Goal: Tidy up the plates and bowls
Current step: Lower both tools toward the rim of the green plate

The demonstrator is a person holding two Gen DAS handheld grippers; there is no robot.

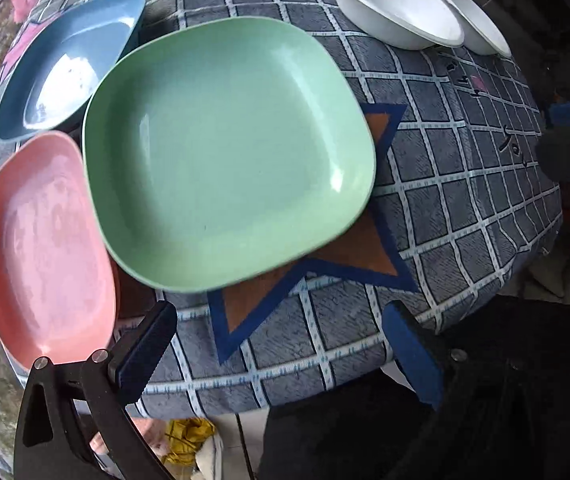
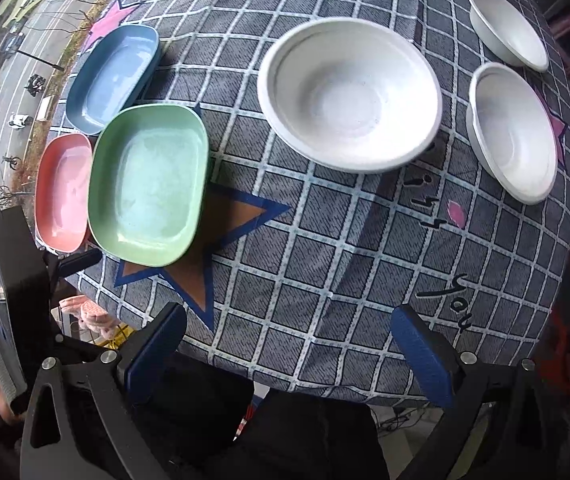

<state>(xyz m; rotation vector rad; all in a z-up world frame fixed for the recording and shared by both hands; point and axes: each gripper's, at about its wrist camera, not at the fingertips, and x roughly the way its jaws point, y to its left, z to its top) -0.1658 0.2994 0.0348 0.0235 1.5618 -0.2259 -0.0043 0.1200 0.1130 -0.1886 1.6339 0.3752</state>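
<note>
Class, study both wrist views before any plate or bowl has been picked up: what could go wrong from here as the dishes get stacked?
1. The pink plate sits by the table's edge, close to the left gripper; a nudge might push it off.
2. The green plate lies very close to the pink and blue plate, so open fingers may knock a neighbour.
3. The three white bowls are shallow with sloped walls; a rim pinch could slip.
</note>
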